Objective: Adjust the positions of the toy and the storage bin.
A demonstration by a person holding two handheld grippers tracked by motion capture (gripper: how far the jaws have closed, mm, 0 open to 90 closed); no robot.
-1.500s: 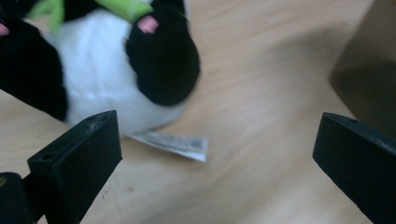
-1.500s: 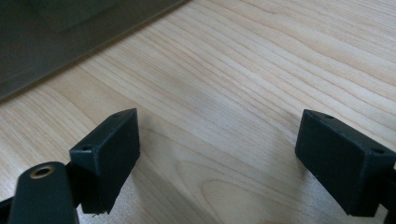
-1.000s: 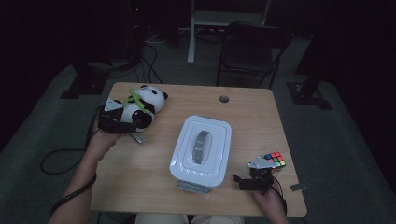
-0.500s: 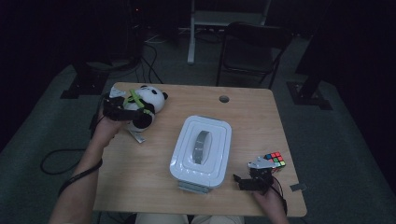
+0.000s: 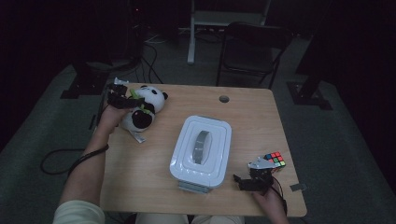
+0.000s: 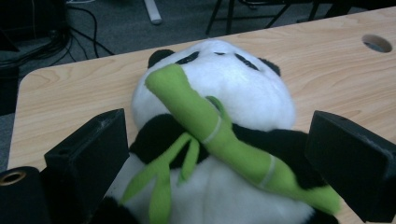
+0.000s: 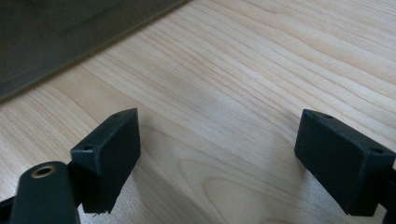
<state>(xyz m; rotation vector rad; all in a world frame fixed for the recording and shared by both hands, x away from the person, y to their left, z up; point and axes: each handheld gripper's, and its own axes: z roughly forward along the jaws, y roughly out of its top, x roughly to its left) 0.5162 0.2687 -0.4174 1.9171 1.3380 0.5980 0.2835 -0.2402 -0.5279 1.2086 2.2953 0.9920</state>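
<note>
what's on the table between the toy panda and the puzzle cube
The white lidded box with a grey handle sits between the toy panda and the puzzle cube, as the high view shows. Bare table lies on either side of it.

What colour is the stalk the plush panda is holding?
Bright green, with pale rings around it: the bamboo stalk lies across the panda, clearest in the left gripper view.

left hand-held gripper jaws apart, right hand-held gripper likewise
</note>
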